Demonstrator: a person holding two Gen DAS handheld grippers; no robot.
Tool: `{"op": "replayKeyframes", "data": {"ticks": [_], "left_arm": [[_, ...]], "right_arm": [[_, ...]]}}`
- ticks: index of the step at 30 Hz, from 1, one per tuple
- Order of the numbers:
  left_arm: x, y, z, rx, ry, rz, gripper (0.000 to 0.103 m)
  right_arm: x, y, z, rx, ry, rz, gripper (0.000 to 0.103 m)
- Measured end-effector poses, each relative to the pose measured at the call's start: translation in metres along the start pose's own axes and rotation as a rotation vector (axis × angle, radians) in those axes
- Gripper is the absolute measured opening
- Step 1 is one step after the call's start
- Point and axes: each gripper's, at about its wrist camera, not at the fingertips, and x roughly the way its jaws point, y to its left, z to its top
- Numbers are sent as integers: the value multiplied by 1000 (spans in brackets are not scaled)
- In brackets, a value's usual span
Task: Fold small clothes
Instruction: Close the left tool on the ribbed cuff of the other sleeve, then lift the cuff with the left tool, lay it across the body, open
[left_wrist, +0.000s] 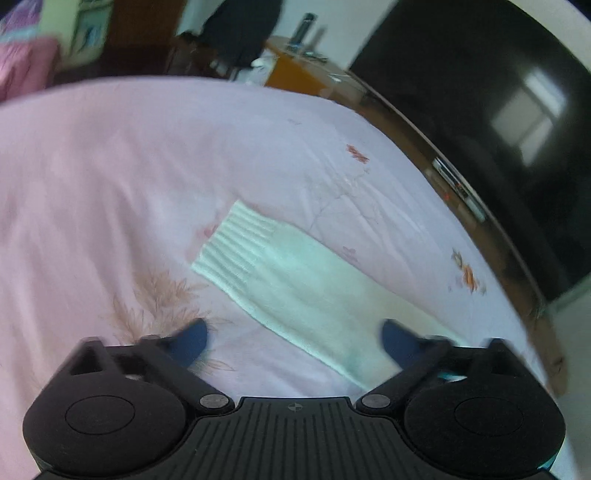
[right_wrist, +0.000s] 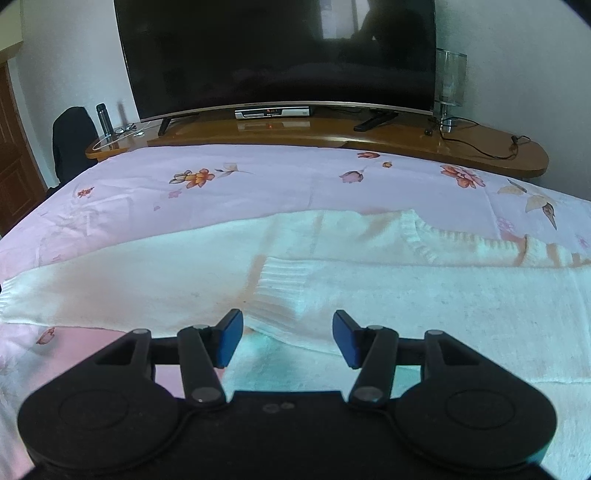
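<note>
White sweater (right_wrist: 369, 295), spread flat on a pink floral bedspread (right_wrist: 221, 192) before a wooden TV stand (right_wrist: 332, 136). Right gripper (right_wrist: 288, 338): jaws spread, nothing pinched, a ribbed cuff (right_wrist: 280, 291) of the folded-in sleeve lying just ahead between the blue pads (right_wrist: 229, 339). Left gripper (left_wrist: 293, 343): jaws wide apart and empty (view blurred), poised over the other sleeve (left_wrist: 295, 280), which runs diagonally beneath it.
</note>
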Motion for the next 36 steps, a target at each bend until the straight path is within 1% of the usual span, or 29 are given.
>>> {"op": "replayKeyframes", "data": {"ticks": [1,2,3,5,7,12,13,14,15,17,19,22,24,25,26,28,30,31,33,36], "left_arm": [[5,5,1,-31,21,-16,67],[11,8,1,-65,32,-21,57],[17,7,0,-93,26,-17,50],[24,13,1,-145,12,-36,50],[30,14,3,-172,2,-48,50],[41,12,7,-207,-33,-54,50],[42,9,8,-213,-38,-52,48],[45,8,9,-218,-39,-46,25],[49,8,9,-233,-25,-44,6],[49,11,13,-267,-24,-42,6],[46,5,14,-235,-38,-37,6],[32,-18,16,-137,-79,-83,6],[20,-44,19,-64,-92,-142,6],[15,-59,19,-31,-94,-174,6],[11,-74,18,-1,-95,-208,6],[2,-112,11,85,-88,-276,6],[-2,-155,-4,168,-55,-358,6],[-2,-180,-17,216,-27,-400,6],[-2,-215,-37,262,37,-466,6],[4,-271,-89,363,143,-549,6]], "right_arm": [[0,-1,0,2,-2,-1,54],[0,-1,0,3,-3,-1,54],[0,-2,0,3,-2,-1,54],[0,-3,0,4,-1,0,54],[1,-4,-1,4,0,-3,54],[3,-7,-2,9,-1,-15,54],[3,-8,-2,11,-2,-17,54],[3,-8,-2,10,-4,-21,54],[3,-9,-1,9,-8,-27,54],[3,-11,0,9,-13,-39,54],[3,-14,1,13,-15,-52,54],[6,-17,1,16,-11,-69,54],[14,-16,-3,-5,16,-93,54],[23,-13,-7,-30,65,-104,55],[25,-12,-10,-48,52,-108,56],[22,-16,-8,-21,54,-91,55],[10,-29,-5,58,19,-43,53],[2,-35,-4,78,1,-41,53],[-15,-48,-4,98,-34,-31,54],[-36,-74,-7,121,-56,-35,54]]}}
